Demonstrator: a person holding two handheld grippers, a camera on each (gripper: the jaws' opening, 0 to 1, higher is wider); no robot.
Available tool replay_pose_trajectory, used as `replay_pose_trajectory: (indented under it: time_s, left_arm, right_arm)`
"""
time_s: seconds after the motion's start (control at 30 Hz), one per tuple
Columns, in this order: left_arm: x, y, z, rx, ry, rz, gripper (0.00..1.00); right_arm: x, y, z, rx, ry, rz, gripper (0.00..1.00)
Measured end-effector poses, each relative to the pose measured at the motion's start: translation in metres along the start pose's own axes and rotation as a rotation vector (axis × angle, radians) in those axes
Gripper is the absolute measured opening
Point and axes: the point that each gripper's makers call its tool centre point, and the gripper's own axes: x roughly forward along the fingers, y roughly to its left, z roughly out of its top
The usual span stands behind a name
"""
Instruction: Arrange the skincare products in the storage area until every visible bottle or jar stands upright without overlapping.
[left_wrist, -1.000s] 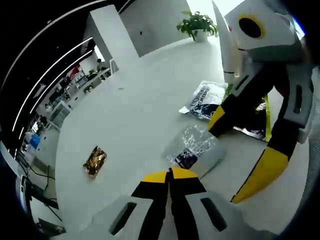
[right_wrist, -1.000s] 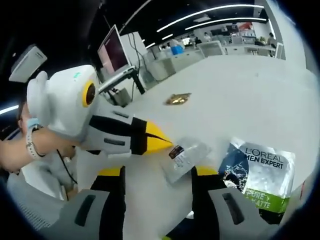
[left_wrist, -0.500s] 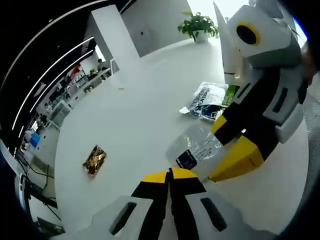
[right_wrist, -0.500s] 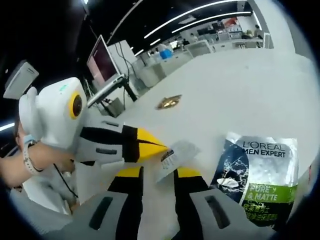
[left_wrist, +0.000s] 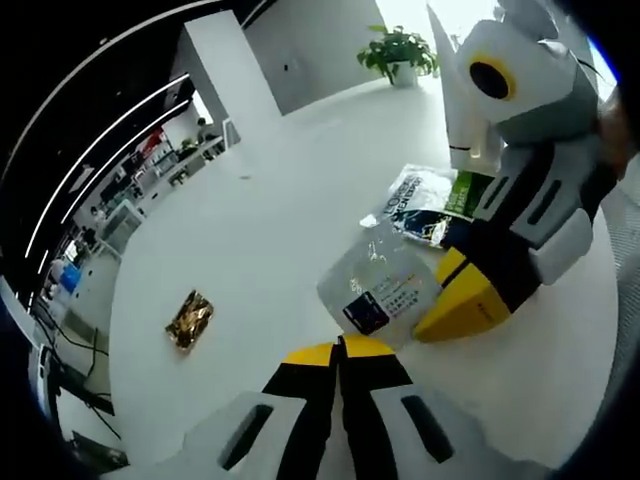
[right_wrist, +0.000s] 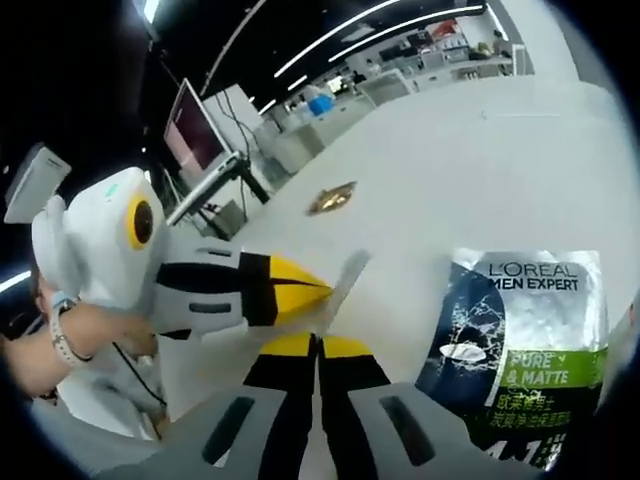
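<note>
A clear plastic sachet with a dark label is held tilted off the white table, pinched at its edge by my right gripper, which comes in from the right. In the right gripper view that sachet shows edge-on above my right gripper, whose jaws are shut on it. My left gripper is shut with nothing between its jaws, its tips just below the sachet's lower corner. From the left in the right gripper view, the left gripper points its yellow tips at the sachet.
A L'Oreal Men Expert pouch lies flat on the table, also visible behind the sachet. A small gold sachet lies further off. A tall white object and a potted plant stand beyond. A person's hand holds the left gripper.
My right gripper's jaws closed on the clear sachet and lifted it from lying flat on the table to tilted up. The left gripper stayed shut and still.
</note>
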Motion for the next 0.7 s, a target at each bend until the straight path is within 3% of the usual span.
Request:
replay_pose_trajectory:
  time_s: [0.17, 0.3, 0.33, 0.4, 0.47, 0.57, 0.7]
  left_arm:
    - [-0.005, 0.005, -0.002, -0.134, -0.021, 0.0, 0.13]
    - [-0.018, 0.012, 0.014, -0.363, -0.143, -0.026, 0.15]
    - [-0.02, 0.012, 0.017, -0.384, -0.158, -0.034, 0.17]
    - [-0.033, 0.007, 0.034, -0.542, -0.244, -0.121, 0.21]
    - [-0.041, 0.0, 0.043, -0.59, -0.279, -0.174, 0.24]
    - [-0.041, -0.001, 0.045, -0.648, -0.311, -0.227, 0.29]
    - [-0.05, -0.008, 0.054, -0.698, -0.359, -0.356, 0.27]
  right_arm:
    - [-0.005, -0.003, 0.008, -0.012, -0.019, -0.011, 0.01]
    - [-0.014, -0.002, 0.012, -0.004, -0.026, 0.0, 0.01]
    - [-0.016, -0.001, 0.012, -0.005, -0.026, 0.006, 0.01]
    - [-0.021, 0.003, 0.013, -0.011, -0.026, 0.02, 0.01]
    - [-0.026, 0.007, 0.014, -0.022, -0.03, 0.034, 0.01]
    - [-0.037, 0.014, 0.018, -0.057, -0.043, 0.064, 0.01]
    - [-0.056, 0.027, 0.022, -0.071, -0.059, 0.117, 0.01]
